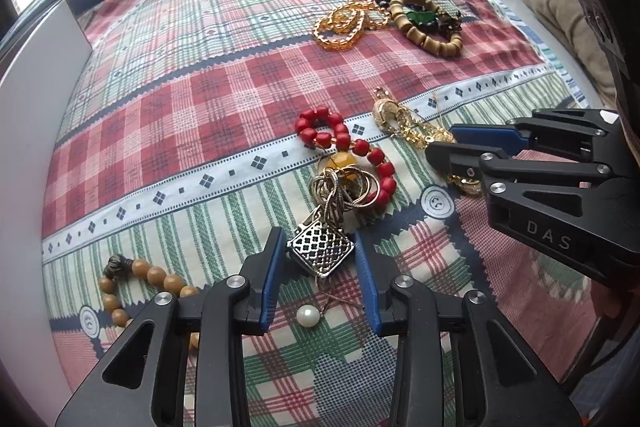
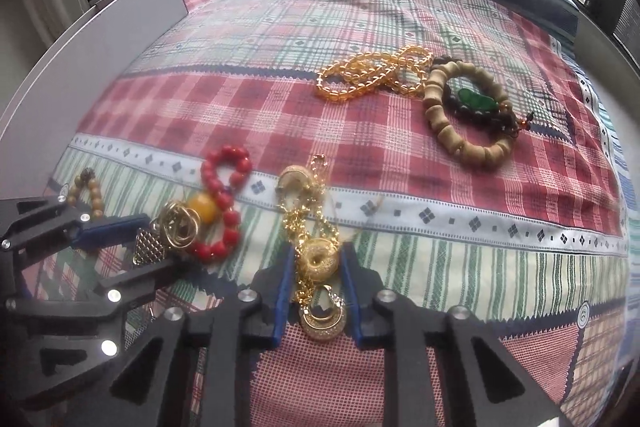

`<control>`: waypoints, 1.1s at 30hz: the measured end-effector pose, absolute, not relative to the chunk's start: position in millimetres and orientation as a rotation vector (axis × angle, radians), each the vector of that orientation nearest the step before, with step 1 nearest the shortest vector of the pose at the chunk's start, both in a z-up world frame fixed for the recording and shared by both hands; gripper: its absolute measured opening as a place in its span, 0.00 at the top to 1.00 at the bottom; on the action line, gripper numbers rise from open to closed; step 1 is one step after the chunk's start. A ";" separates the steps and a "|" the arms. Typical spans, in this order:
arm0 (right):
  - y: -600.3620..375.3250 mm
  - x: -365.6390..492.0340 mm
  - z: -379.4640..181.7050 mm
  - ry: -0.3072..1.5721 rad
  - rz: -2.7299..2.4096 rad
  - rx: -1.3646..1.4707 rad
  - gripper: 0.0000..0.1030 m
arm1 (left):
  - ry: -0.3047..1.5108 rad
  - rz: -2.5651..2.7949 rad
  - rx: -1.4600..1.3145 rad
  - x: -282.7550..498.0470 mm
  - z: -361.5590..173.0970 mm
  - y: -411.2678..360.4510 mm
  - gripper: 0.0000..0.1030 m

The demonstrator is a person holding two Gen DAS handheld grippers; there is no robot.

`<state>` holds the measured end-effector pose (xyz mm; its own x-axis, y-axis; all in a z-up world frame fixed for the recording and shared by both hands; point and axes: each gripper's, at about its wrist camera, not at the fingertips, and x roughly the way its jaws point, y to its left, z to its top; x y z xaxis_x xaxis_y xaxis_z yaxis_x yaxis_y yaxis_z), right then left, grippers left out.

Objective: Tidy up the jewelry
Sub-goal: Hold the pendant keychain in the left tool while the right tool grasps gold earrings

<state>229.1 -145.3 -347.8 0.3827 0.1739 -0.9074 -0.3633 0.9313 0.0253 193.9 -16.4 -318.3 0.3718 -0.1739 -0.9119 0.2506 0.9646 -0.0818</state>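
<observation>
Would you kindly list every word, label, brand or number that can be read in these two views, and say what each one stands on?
"DAS": pale raised letters on the black body of the right tool, seen from the left wrist view.
Dark box at the right edge of that view: it carries print, too blurred to read.
Right wrist view: no readable text on the jewelry, the plaid cloth or the left tool.
</observation>
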 end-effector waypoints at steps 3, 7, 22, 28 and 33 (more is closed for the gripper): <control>-153.7 226.6 -340.1 1.136 0.335 -0.150 0.78 | 1.180 -0.248 0.016 195.9 -315.2 -7.3 0.67; -163.2 222.2 -322.9 1.130 0.333 -0.103 0.78 | 1.189 -0.208 -0.046 195.7 -304.7 6.8 0.67; -175.2 193.5 -272.5 1.132 0.332 -0.040 0.95 | 1.134 -0.013 -0.052 172.7 -240.4 37.8 0.67; -178.1 187.3 -271.7 1.141 0.301 -0.049 0.95 | 1.138 0.009 -0.034 164.2 -236.3 41.5 0.67; -179.9 183.3 -281.2 1.166 0.298 -0.053 0.63 | 1.154 0.020 -0.037 158.2 -242.4 43.8 0.67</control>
<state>183.3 -179.9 -281.2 0.3593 0.2039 -0.9107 -0.2587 0.9594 0.1128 158.2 43.8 -242.4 0.4045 -0.0031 -0.9145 -0.0347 0.9992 -0.0187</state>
